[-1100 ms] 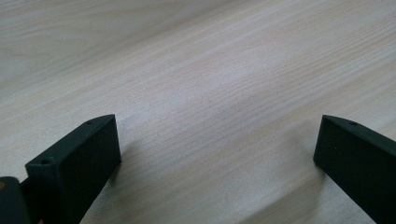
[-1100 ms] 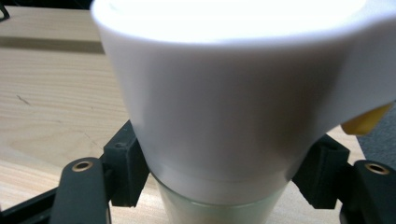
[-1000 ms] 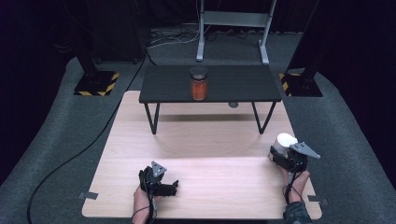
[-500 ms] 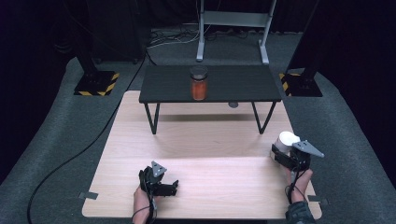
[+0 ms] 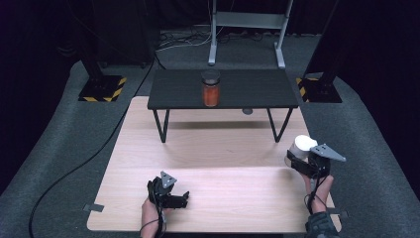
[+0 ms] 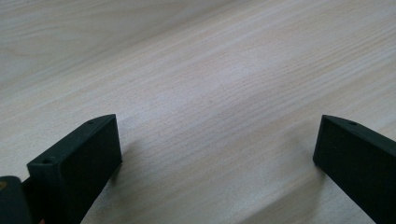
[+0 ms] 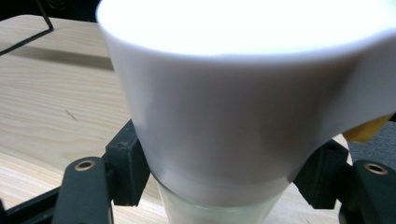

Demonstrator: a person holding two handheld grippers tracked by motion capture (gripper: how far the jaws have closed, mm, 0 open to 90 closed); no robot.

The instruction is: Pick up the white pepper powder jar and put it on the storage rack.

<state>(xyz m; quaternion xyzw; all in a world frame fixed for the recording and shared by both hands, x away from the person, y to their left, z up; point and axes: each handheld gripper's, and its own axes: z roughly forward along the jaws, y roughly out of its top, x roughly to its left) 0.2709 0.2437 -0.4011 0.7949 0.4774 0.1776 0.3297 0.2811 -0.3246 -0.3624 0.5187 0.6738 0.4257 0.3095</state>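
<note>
Right tongs (image 5: 299, 157) clamped on white-capped bottle (image 5: 300, 147), long axis tilted, cap up and away toward orange jar (image 5: 211, 92), left tongs (image 5: 182, 199) wide apart over counter (image 5: 223, 148)

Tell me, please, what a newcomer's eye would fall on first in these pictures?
First comes the white-capped container, clamped between the jaws of the right gripper at the right edge of the wooden table. Next is the jar with orange contents, upright on the small black table at the far side. The left gripper rests open and empty near the front edge.
</note>
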